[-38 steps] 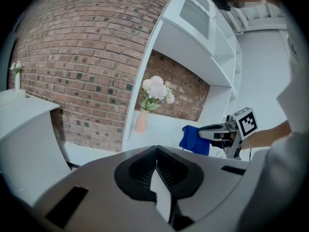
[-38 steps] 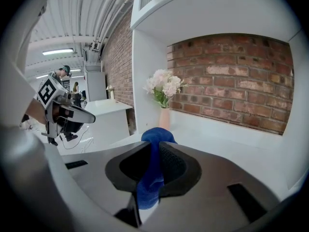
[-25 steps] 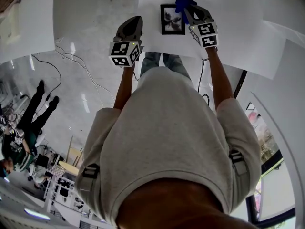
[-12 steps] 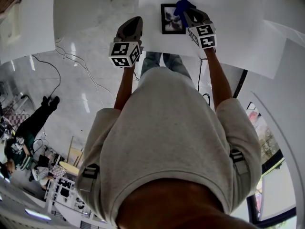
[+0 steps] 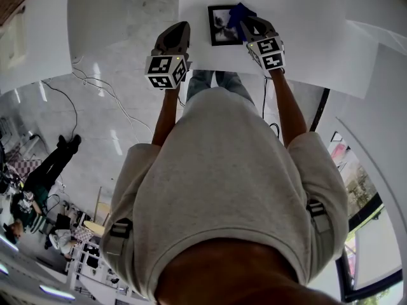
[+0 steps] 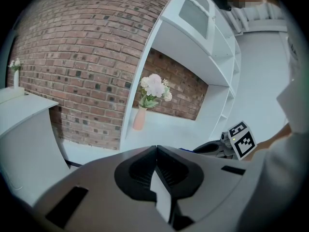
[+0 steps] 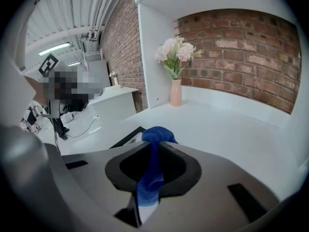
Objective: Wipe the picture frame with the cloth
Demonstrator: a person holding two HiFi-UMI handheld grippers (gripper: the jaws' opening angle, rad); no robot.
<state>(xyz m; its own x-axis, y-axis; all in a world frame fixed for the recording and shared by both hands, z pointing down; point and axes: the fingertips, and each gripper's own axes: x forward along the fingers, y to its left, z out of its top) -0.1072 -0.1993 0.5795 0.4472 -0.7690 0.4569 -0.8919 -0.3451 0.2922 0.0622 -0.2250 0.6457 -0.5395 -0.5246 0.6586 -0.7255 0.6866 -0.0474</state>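
Note:
A small black picture frame lies flat on the white table, its edge also in the right gripper view as a black picture frame. My right gripper is shut on a blue cloth, which rests over the frame's right side. In the right gripper view the blue cloth bunches out between the closed jaws of the right gripper. My left gripper is shut and holds nothing; it hovers at the table's near edge, left of the frame. The left gripper points toward a brick wall.
A pink vase with pale flowers stands at the back of the table against a brick wall. White shelving rises beside it. Another white table lies to the left, with cables on the floor between. People are at the far left.
My right gripper has carried the blue cloth leftward, from the frame's right edge onto the frame. The left gripper has stayed put. The view shifted slightly.

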